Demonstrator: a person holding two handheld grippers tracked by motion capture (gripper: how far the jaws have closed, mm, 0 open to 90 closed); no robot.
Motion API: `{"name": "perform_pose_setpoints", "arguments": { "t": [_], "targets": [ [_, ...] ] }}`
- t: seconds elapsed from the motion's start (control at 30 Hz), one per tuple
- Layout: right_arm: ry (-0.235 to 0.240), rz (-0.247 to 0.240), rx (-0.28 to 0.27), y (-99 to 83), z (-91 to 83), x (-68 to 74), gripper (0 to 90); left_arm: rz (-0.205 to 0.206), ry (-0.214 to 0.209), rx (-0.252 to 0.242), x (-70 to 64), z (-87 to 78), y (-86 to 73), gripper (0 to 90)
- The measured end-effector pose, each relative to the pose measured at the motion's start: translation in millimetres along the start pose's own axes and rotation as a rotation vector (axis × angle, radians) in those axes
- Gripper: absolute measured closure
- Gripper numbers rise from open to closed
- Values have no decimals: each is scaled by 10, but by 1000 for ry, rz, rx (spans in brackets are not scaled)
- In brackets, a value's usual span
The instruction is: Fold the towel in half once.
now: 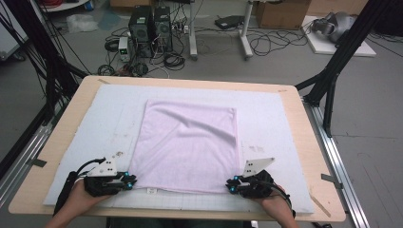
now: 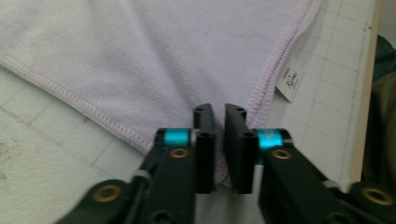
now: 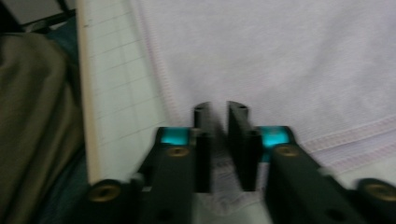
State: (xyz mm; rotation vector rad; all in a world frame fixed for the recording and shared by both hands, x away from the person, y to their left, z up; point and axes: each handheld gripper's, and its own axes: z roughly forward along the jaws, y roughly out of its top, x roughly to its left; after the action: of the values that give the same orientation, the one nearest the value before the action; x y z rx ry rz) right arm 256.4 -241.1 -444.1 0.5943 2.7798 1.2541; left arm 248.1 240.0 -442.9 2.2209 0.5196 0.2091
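A pale lilac towel (image 1: 187, 145) lies spread flat on the white mat (image 1: 95, 123), with a few soft creases near its far edge. My left gripper (image 1: 129, 180) is at the towel's near left corner, and in the left gripper view the jaws are shut on that stitched corner (image 2: 219, 135). A small white label (image 2: 290, 79) hangs off the hem beside it. At the near right corner sits my right gripper (image 1: 231, 185), its jaws pinching the towel's corner fabric (image 3: 218, 140) in the right gripper view.
The mat covers a wooden table (image 1: 304, 142) whose front edge is just behind both hands. Black frame poles (image 1: 342, 52) stand at the right and left. Computer towers (image 1: 149, 28), cables and boxes are on the floor beyond the table.
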Motion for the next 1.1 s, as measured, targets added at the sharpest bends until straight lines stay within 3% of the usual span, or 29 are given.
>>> {"name": "perform_pose_setpoints", "arguments": {
  "t": [0.1, 0.17, 0.3, 0.37, 0.5, 0.77, 0.9, 0.93, 1.03, 1.1],
  "targets": [
    [32, -5, 1, -10, -18, 43, 842, 0, -15, 1, -8, -35, -5, 864],
    [33, -8, -20, 8, -82, 35, 773, -1, -26, -10, 7, -63, 13, 851],
    [-38, 19, -74, 161, -229, -138, 689, -5, 7, -46, 67, -84, 128, 740],
    [-89, 20, -84, 262, -270, -278, 664, -4, 24, -69, 106, -71, 182, 719],
    [-206, 48, -93, 510, -272, -738, 658, -18, 53, -87, 218, 8, 236, 697],
    [-346, 147, -42, 736, 17, -1693, 646, -45, 84, -100, 419, 177, 368, 669],
    [-388, 168, -45, 827, 167, -1940, 631, -57, 86, -113, 478, 247, 399, 657],
    [-421, 146, -63, 822, 221, -1979, 646, -60, 85, -113, 486, 255, 396, 655],
    [-434, 201, -20, 787, 350, -2104, 644, -64, 87, -108, 488, 258, 391, 647],
    [-431, 222, -27, 748, 418, -2137, 702, -63, 87, -110, 490, 261, 392, 646]
  ]
}}
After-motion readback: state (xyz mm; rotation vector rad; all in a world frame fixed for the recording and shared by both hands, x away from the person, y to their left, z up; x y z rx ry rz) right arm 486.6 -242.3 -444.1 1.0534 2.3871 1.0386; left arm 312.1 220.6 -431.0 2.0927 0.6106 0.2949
